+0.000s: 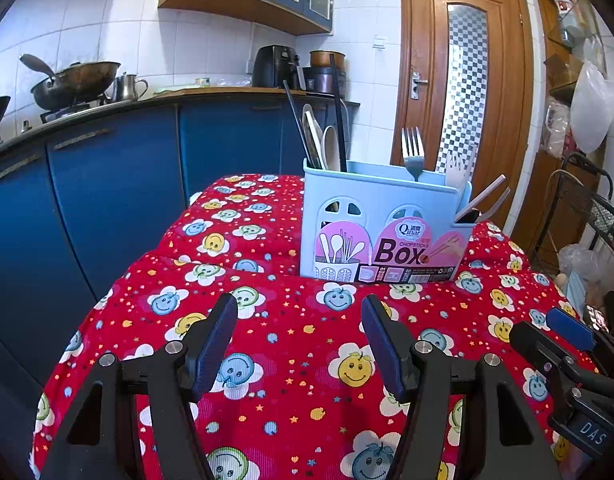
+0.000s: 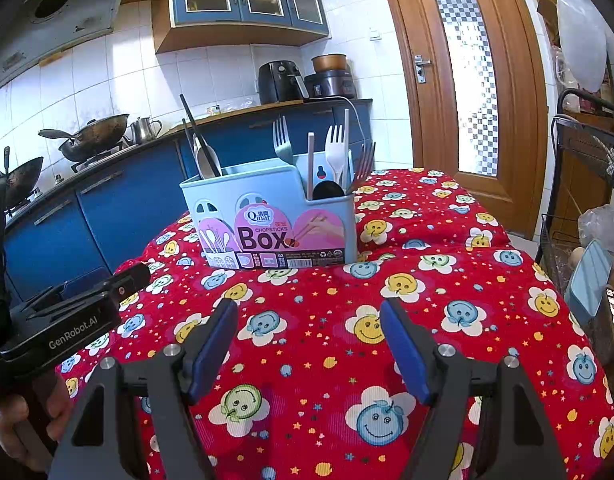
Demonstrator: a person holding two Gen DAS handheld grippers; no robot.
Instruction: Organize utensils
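A light blue chopsticks box (image 1: 383, 220) stands on the red smiley tablecloth (image 1: 291, 360); it also shows in the right wrist view (image 2: 267, 216). It holds black chopsticks (image 1: 338, 120), spoons (image 1: 331, 148), a metal fork (image 1: 413, 152) and a white plastic fork (image 2: 335, 152). My left gripper (image 1: 299, 320) is open and empty, a short way in front of the box. My right gripper (image 2: 309, 324) is open and empty, also in front of the box. The right gripper (image 1: 567, 344) shows at the right edge of the left wrist view; the left gripper (image 2: 67, 316) shows at the left of the right wrist view.
Blue kitchen cabinets (image 1: 107, 184) with woks (image 1: 75, 80) on the stove stand to the left. A wooden door (image 1: 463, 92) is behind the table. A wire rack (image 2: 587, 200) with bags stands at the right.
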